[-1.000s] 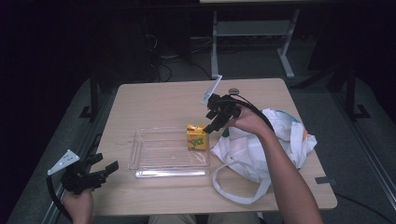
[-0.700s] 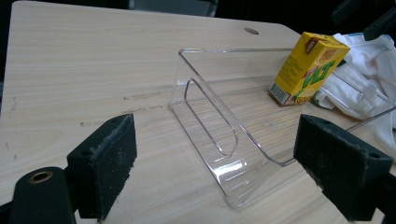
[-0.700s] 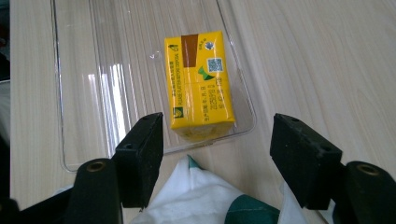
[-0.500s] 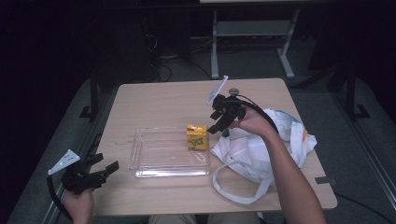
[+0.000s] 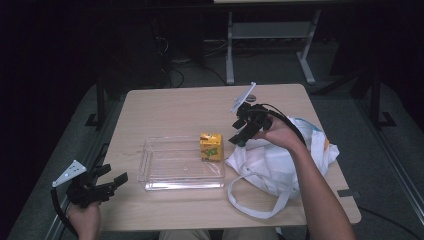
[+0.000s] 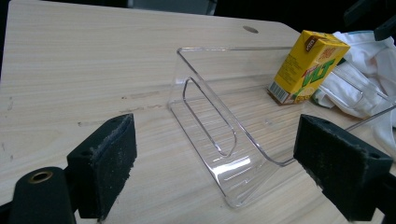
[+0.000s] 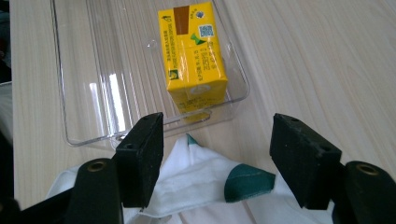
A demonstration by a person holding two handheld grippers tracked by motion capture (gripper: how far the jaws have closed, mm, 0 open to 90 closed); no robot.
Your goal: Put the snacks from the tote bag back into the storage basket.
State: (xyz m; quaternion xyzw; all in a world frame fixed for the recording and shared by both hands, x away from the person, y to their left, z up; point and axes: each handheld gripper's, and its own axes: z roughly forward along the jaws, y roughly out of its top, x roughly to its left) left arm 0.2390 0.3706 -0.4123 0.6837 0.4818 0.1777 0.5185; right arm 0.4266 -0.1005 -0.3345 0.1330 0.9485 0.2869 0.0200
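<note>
Right claw (image 5: 240, 136): hovering above the counter (image 5: 170, 107) over the near edge of the white bag (image 5: 280, 162), its jaws standing wide apart and gripping nothing; in the right gripper view (image 7: 217, 158) it is looking down on the carton past the bag's cloth.
Left claw (image 5: 114, 181): sitting low at the counter's near left corner, jaws spread wide and holding nothing; in the left gripper view (image 6: 215, 168) it is facing the tray's short end.
Yellow drink carton (image 5: 210, 146): standing upright inside the clear tray (image 5: 165, 172), tucked into the far corner nearest the bag.
Clear tray: lying flat near the middle of the counter, its right end just beside the bag.
White bag: slumping on the counter's right side, its strap (image 5: 255, 207) looping toward the near edge.
</note>
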